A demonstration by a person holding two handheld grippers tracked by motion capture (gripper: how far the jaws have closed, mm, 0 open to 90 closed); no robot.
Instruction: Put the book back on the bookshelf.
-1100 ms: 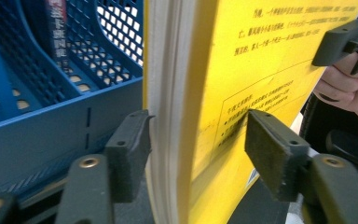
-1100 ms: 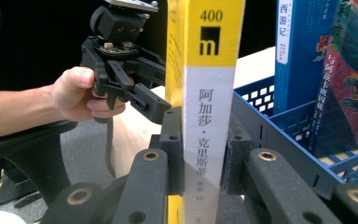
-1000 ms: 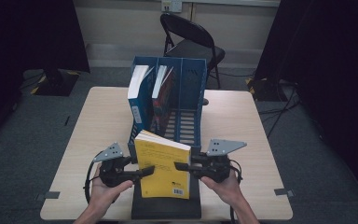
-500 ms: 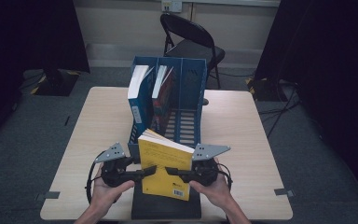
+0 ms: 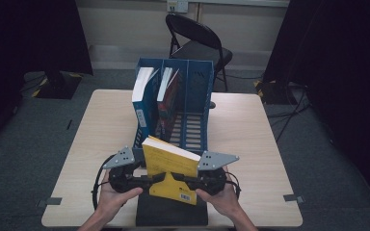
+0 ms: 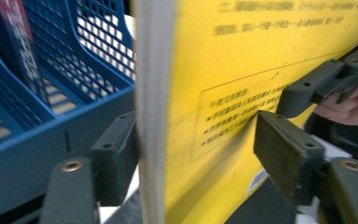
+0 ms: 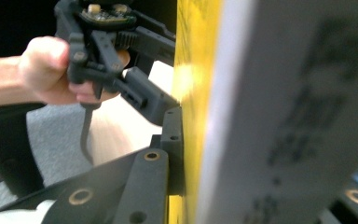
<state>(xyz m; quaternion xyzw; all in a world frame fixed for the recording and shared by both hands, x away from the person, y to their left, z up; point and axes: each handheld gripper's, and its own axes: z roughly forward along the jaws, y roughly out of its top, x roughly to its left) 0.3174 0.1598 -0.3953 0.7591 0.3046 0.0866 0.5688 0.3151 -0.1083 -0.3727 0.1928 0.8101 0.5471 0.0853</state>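
- One yellow book (image 5: 171, 168), upright, raised over a black mat (image 5: 171, 216) at the table's (image 5: 101, 125) near edge; just before the blue file rack (image 5: 195, 96)
- right gripper (image 5: 185, 179): jaws clamped on the book
- left gripper (image 5: 158, 179): jaws astride the book's edge, just opening; one pad stands off the cover
- rack: two books in its left slots
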